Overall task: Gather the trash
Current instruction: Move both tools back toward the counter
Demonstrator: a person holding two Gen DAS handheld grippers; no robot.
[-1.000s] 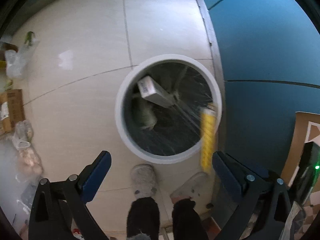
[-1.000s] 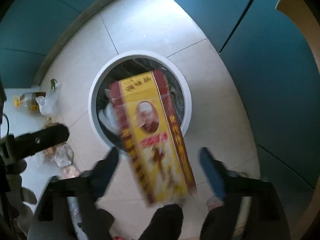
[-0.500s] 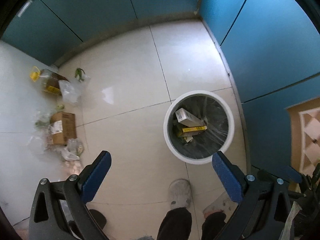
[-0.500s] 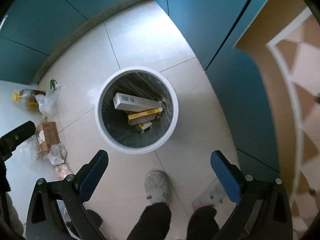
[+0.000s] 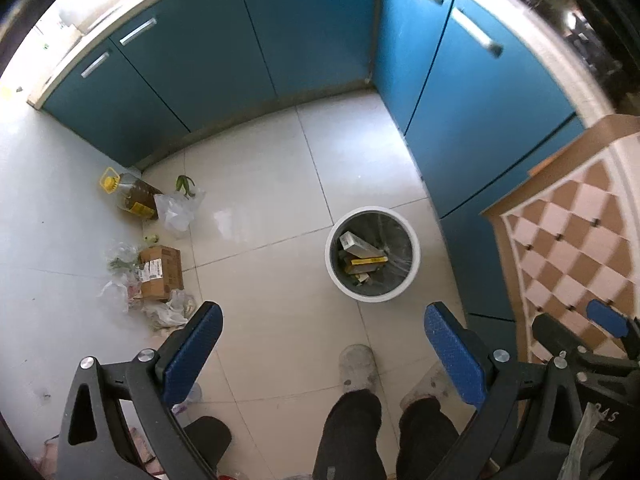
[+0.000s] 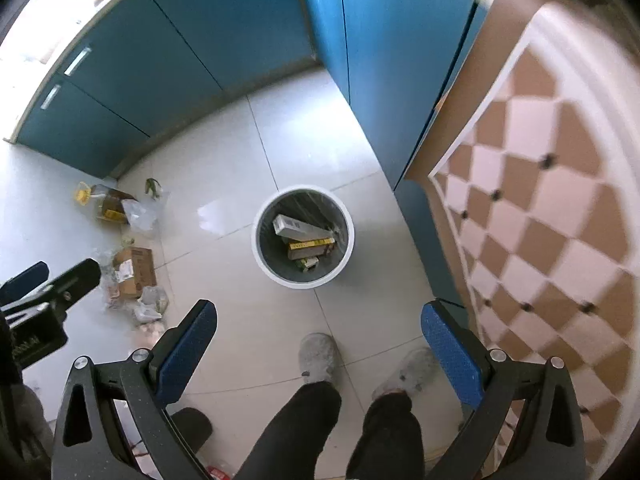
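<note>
Teal cabinets (image 5: 224,52) filled the top of the frame. Below them the white bin (image 5: 373,254) stood right of centre, boxes inside. The remaining litter, a cardboard box (image 5: 161,273) among plastic bags (image 5: 168,312), lay at the left edge, nearer the left gripper (image 5: 322,354) than the right gripper (image 6: 318,354). Both tongs stood wide and held nothing.

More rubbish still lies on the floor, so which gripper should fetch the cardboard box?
Probably the left gripper: it is open and empty, and the cardboard box lies on its side of the floor. The right gripper, equally open, sits nearer the bin.
</note>
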